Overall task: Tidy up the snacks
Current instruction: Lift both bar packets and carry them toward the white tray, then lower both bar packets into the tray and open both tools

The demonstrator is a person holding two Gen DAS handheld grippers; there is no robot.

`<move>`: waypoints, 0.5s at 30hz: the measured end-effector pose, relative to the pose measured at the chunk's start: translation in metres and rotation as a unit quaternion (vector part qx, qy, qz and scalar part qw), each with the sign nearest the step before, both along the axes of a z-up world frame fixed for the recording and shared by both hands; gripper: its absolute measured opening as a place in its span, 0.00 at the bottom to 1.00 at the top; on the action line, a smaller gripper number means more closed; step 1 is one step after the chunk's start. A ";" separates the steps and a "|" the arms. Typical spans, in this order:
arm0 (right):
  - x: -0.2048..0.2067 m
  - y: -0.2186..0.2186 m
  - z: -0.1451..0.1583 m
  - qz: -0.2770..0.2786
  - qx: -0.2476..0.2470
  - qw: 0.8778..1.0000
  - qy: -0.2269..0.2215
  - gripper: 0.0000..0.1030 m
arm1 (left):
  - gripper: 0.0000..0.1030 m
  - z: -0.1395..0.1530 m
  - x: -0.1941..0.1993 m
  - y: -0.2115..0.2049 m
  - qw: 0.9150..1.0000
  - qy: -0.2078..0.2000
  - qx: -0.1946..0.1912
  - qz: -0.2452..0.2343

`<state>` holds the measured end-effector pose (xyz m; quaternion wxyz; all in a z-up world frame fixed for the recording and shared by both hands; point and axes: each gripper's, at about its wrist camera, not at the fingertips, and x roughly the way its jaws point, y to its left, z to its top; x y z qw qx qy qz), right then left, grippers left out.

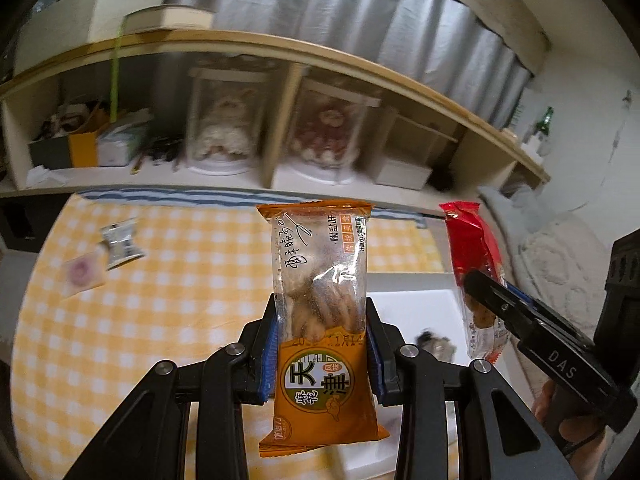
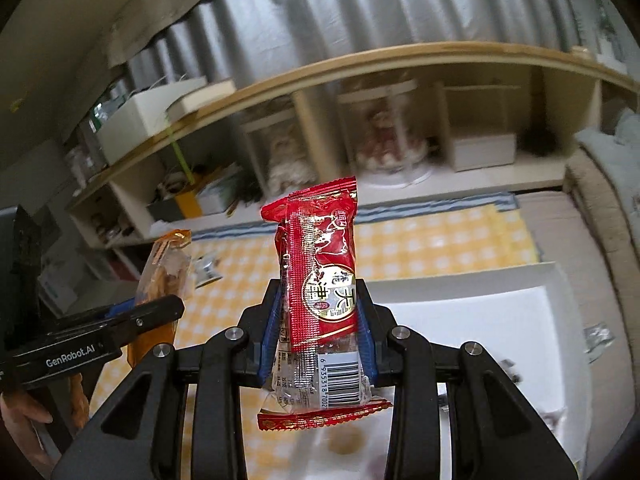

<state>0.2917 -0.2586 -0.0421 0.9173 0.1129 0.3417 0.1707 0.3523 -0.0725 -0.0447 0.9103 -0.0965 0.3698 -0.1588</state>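
Jaws of the left gripper (image 1: 320, 344) clamp an orange crinkly plastic snack packet (image 1: 320, 320) mid-length, upright above the yellow checked cloth (image 1: 120, 320); the right gripper (image 2: 318, 332) likewise pinches a red foil snack packet (image 2: 320, 280). Both seem light, slippery and crushable (brittle contents, likely), so mid-body holds suit.

- Left wrist view looks forward-down along its fingers, close above the yellow checked tablecloth (image 1: 120, 320).
- Right wrist view faces likewise; both share the wooden cubby shelf (image 2: 400, 64).

The right claw (image 2: 320, 320) clamps a red snack packet (image 2: 322, 264) upright.
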 end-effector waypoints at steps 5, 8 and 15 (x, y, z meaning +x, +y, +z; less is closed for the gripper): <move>0.005 -0.037 0.001 -0.026 -0.009 1.000 -0.003 0.33 | 0.35 -0.010 0.023 -0.045 1.000 0.006 -0.017 -0.018; 0.008 -0.058 -0.003 -0.042 -0.023 0.999 0.000 0.33 | 0.35 -0.023 0.039 -0.070 0.999 0.016 -0.025 -0.029; 0.021 -0.105 -0.032 -0.095 -0.060 0.993 0.031 0.33 | 0.35 -0.065 0.082 -0.126 0.996 0.059 -0.041 -0.051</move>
